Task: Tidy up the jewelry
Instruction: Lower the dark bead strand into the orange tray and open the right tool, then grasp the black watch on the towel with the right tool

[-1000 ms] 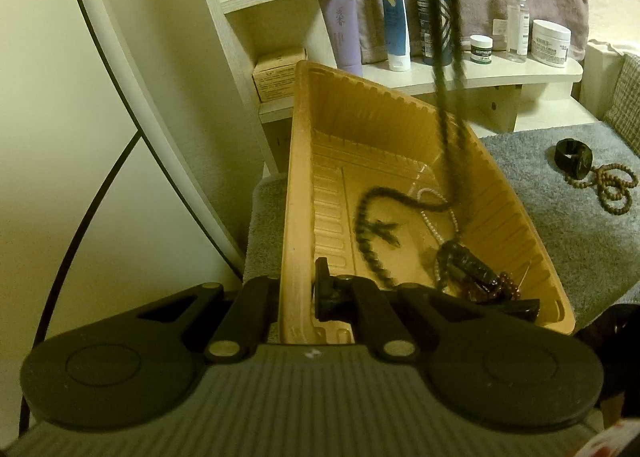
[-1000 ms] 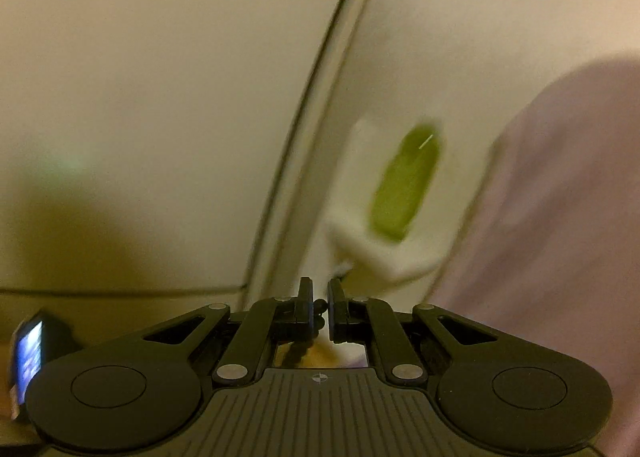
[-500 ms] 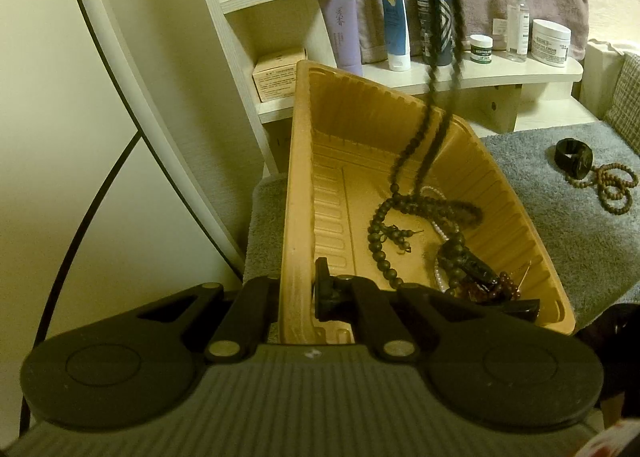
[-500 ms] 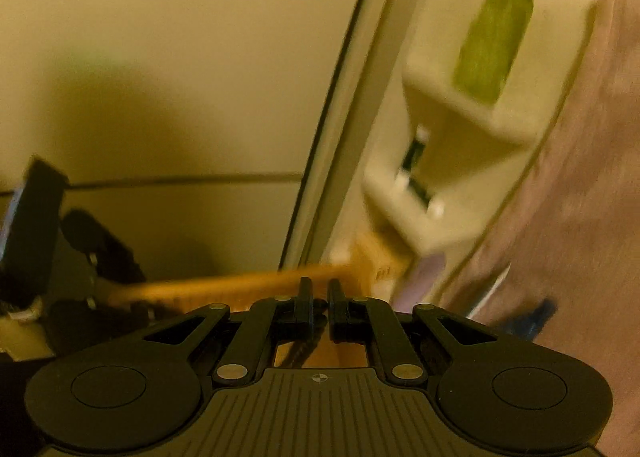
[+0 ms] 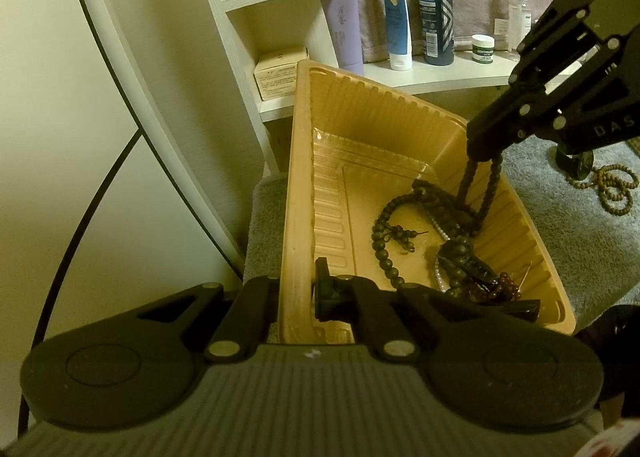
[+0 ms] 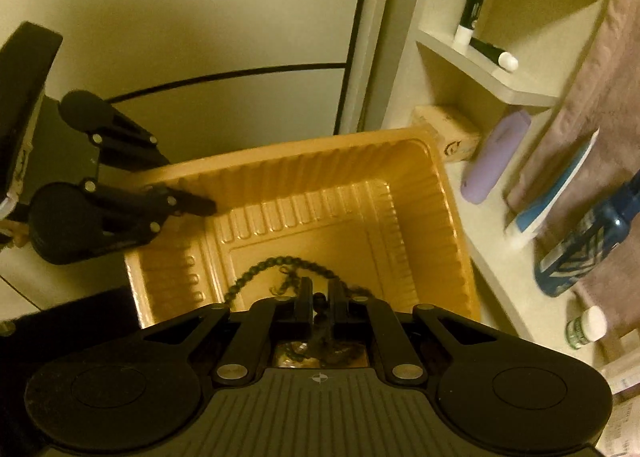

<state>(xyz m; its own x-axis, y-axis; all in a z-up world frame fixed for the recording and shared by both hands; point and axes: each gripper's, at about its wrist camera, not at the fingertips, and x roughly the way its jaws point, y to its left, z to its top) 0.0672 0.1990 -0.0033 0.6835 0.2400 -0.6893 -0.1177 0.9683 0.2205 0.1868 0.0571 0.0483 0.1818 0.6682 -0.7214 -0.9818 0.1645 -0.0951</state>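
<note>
- Left gripper (image 5: 295, 289) clamped on the near left wall of the tray (image 5: 300, 193), one finger inside, one outside
- Tray sits on a grey mat (image 5: 560, 197); near right corner holds pearls (image 5: 438, 273) and dark red beads (image 5: 506, 283)
- Dark bead necklace (image 5: 386, 253) mostly coiled on tray floor, two strands rising to the right gripper (image 5: 484, 151), whose jaws pinch them over the tray's right side
- Further right on mat: tan beads (image 5: 616, 187), outside the tray
- Behind: shelf (image 5: 440, 77) with bottles (image 5: 436, 17)
</note>
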